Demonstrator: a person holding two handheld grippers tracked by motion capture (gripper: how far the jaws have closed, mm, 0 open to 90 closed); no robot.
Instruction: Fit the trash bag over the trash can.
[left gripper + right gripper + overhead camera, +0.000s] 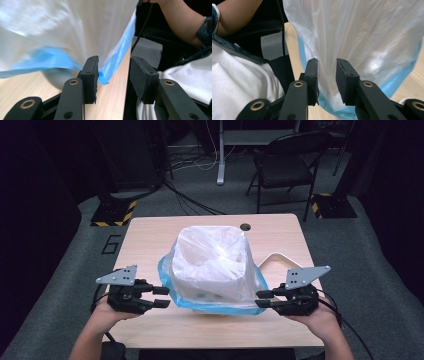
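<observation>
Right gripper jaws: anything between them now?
Yes. In the right gripper view, the right gripper stands with its jaws apart around a fold of the clear plastic bag, just above its blue hem; not yet clamped.

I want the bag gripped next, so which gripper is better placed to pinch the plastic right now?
The right gripper: its open jaws already straddle a fold of the plastic bag. The left gripper is open too, but the bag's blue edge sits just beside one jaw.

White film, blue hem, black jaws

The plastic bag [212, 265] is translucent white with a bright blue lower edge; the table [145, 235] is pale wood; both grippers, left gripper [164, 297] and right gripper [262, 298], are black with grey plates.
</observation>
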